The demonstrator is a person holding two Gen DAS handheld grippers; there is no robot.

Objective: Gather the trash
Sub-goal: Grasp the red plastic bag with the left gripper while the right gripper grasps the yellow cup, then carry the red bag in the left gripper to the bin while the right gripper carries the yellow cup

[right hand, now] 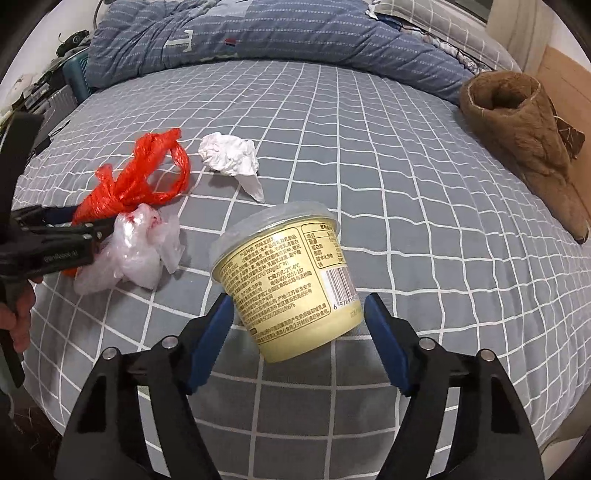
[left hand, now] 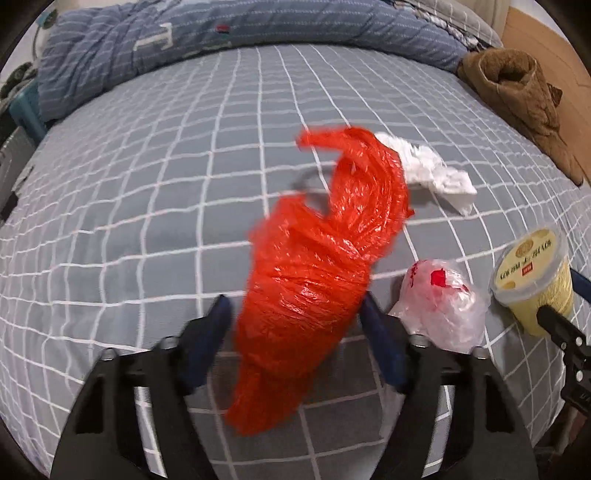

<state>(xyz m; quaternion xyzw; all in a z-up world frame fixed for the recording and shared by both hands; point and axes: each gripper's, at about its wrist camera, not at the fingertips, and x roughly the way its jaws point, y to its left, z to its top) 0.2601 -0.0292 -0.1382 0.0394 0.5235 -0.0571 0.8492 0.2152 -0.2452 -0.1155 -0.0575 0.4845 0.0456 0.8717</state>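
A crumpled red plastic bag (left hand: 314,280) lies on the grey checked bed sheet (left hand: 129,192), between the jaws of my left gripper (left hand: 295,306). The right finger touches the bag; a narrow gap shows at the left finger, so the gripper is open. From the right wrist view, the left gripper (right hand: 92,221) straddles the red bag (right hand: 140,177). A pale yellow lidded cup (right hand: 284,273) sits tilted between the blue fingers of my right gripper (right hand: 297,304), open, with slim gaps on both sides. The cup (left hand: 532,280) and right gripper (left hand: 565,295) also appear at the left wrist view's right edge.
A clear plastic bag with red print (left hand: 443,306) (right hand: 136,251) lies between the red bag and the cup. A crumpled white tissue (left hand: 432,170) (right hand: 232,155) sits farther back. A brown fleece item (right hand: 517,122) lies at right, a blue quilt (right hand: 258,33) at the head. A hand (right hand: 18,321) holds the left gripper.
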